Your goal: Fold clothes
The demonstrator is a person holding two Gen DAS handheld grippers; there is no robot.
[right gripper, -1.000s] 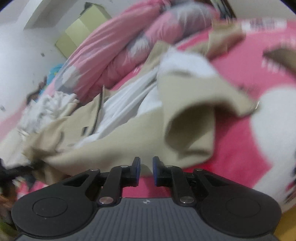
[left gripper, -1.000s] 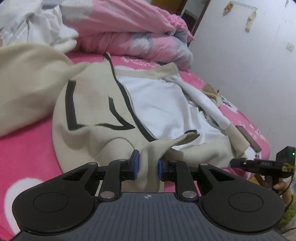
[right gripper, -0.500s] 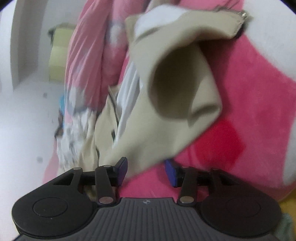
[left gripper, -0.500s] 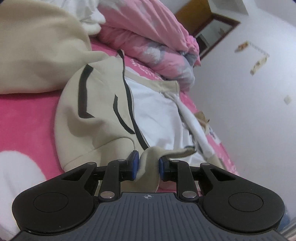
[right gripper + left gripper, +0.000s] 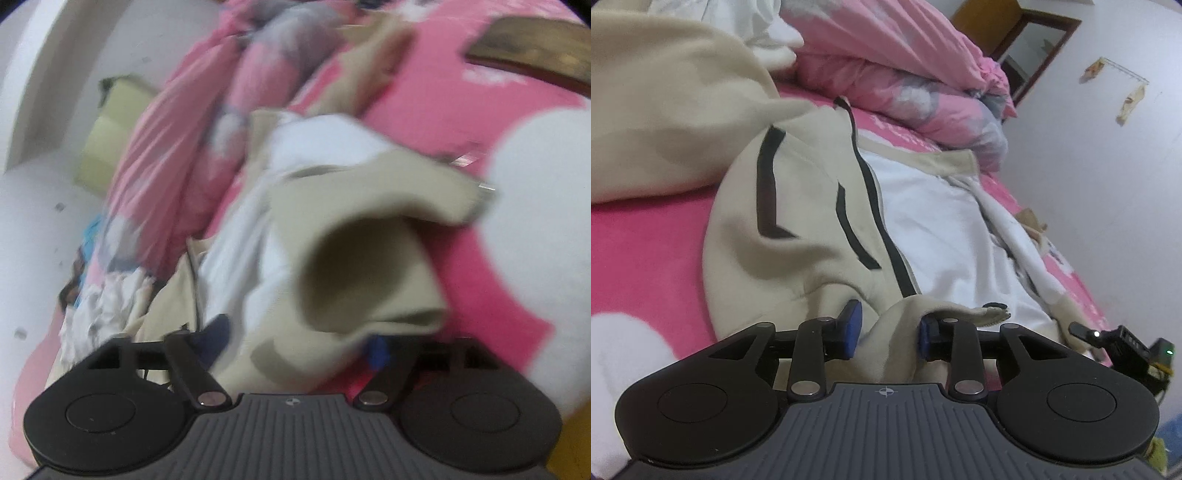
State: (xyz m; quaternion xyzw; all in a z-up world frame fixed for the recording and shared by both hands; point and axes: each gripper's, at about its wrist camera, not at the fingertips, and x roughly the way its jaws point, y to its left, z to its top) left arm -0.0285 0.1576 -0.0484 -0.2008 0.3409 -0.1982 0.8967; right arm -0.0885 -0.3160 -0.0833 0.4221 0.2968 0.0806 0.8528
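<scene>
Letting go, the left gripper (image 5: pixel 886 334) has just been spreading its fingers around the beige jacket (image 5: pixel 798 229) corner on the bed (image 5: pixel 646 236). Beside the jacket's sleeve cuff (image 5: pixel 369 273), the right gripper (image 5: pixel 299 341) has also been opening wide, so the jacket can lie flat for folding.

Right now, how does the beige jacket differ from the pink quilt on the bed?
The jacket is beige with black stripes and a white lining; the quilt is pink with grey patches. The jacket lies spread open in the foreground; the quilt is bunched in a heap behind it. Both rest on the pink sheet.
</scene>
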